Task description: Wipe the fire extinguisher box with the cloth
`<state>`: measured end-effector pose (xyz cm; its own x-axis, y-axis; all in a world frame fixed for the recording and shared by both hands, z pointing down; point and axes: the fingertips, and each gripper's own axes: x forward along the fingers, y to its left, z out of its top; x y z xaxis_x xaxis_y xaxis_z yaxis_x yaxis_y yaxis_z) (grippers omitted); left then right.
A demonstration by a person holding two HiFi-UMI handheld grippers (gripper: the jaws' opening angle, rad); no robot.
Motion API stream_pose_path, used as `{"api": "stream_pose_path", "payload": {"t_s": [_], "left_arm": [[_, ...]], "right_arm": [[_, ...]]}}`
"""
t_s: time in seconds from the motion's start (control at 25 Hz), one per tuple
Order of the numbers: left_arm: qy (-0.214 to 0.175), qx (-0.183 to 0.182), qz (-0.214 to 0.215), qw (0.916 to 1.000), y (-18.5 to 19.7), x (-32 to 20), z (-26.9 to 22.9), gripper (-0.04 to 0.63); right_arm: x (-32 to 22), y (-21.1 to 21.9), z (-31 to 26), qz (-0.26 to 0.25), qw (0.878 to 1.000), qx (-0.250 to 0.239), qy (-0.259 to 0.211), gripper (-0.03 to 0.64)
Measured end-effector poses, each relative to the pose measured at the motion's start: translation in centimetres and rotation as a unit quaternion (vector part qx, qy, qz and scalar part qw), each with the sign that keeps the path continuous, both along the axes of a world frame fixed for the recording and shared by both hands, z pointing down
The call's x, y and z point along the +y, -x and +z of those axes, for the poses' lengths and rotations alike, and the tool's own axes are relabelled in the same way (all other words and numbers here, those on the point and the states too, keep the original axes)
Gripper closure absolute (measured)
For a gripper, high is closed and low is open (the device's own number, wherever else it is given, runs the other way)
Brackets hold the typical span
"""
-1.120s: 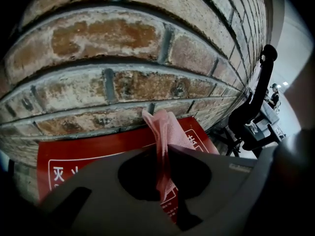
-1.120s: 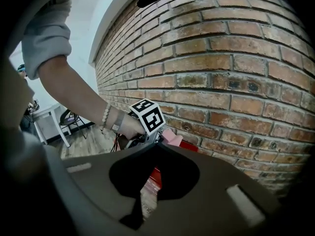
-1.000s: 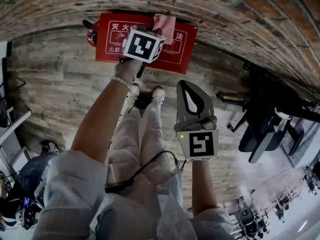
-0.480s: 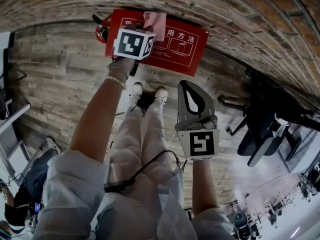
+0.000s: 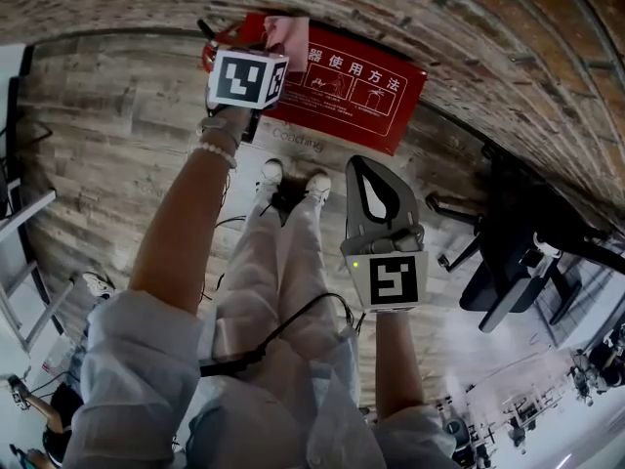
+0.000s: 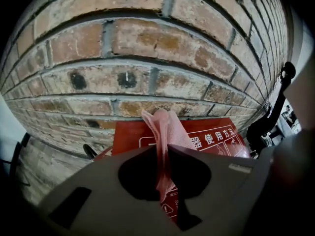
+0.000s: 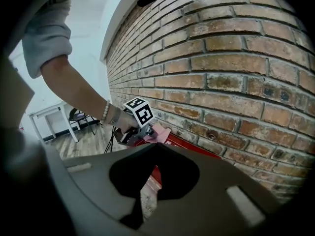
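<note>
The fire extinguisher box (image 5: 366,86) is sitting on the wooden floor (image 5: 117,135) at the foot of the brick wall (image 6: 147,43), its red face with white printing turned toward the person. The pink cloth (image 5: 288,35) is lying against the box's upper left part, close to the wall. The left gripper (image 6: 161,151) is clenching it, with a bunched fold sticking out past the tips. The right gripper (image 5: 365,164) is hovering well apart from the box over the person's legs, its jaws pressed together on nothing.

The main risk, I judge, is the narrow pinch: dragging the fold across the face may be pulling it out of the jaws. Because the cloth is bunched rather than spread, the hard tips could be scraping the print instead of wiping it. So close to the wall, the fold could be catching on rough brick. With nothing bracing the box, a firm stroke may be shifting it.
</note>
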<state>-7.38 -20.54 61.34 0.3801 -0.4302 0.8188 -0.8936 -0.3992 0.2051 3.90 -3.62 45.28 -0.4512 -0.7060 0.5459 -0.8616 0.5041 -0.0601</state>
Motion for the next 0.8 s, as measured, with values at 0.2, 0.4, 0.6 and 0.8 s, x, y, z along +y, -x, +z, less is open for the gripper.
{"api": "stream_pose_path", "payload": {"t_s": [0.2,0.4,0.6,0.8], "left_arm": [[-0.002,-0.006,-0.009,0.9999,2.1,-0.5,0.0,0.581],[-0.006,-0.008,-0.018,0.9998,4.0,-0.8,-0.1,0.58],[-0.007,-0.015,-0.026,0.9995,5.8,-1.1,-0.1,0.581],[-0.008,-0.017,-0.035,0.9992,7.5,-1.1,0.0,0.581]], "right_arm": [[-0.2,1.2,0.1,-0.011,1.0,0.003,0.001,0.609],[-0.5,2.4,0.1,-0.02,1.0,0.005,0.002,0.609],[-0.6,3.4,0.1,-0.026,1.0,0.005,0.004,0.609],[-0.9,4.1,0.0,-0.031,1.0,0.007,0.002,0.609]]}}
